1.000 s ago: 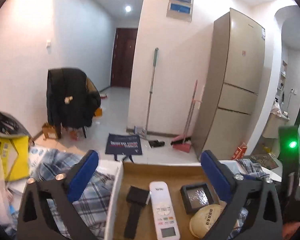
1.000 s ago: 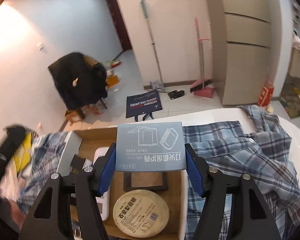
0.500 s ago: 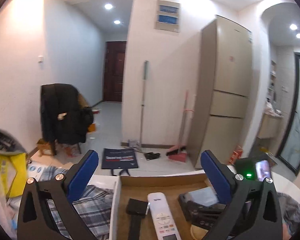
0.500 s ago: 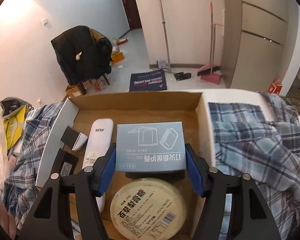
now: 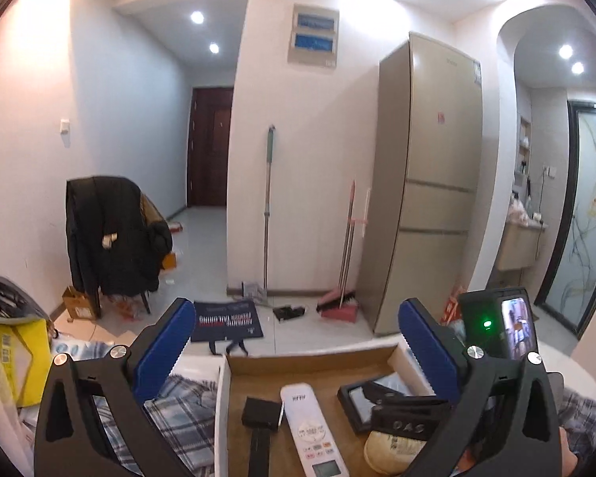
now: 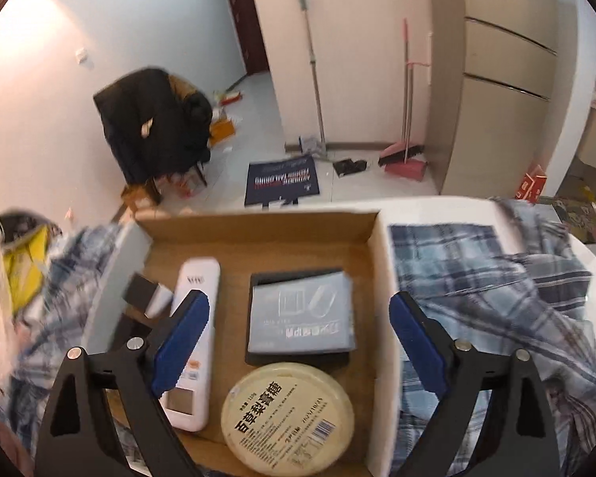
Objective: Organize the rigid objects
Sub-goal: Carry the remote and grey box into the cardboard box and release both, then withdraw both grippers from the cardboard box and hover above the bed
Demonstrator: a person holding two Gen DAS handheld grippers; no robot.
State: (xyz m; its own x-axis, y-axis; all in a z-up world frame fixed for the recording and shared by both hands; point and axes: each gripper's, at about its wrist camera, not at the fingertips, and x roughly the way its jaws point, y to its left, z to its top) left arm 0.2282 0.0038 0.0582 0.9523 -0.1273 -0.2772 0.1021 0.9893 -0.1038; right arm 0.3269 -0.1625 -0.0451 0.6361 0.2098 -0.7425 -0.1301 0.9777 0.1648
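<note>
L gripper is held wide apart over the box, nothing pinched. In the box, from left: black block, remote, grey packet lying on a black tray, w/ a round tin just near of it. R gripper jaws are opening; packet is seen between them, pads not touching it. Plaid cloth is spread at right.
</note>
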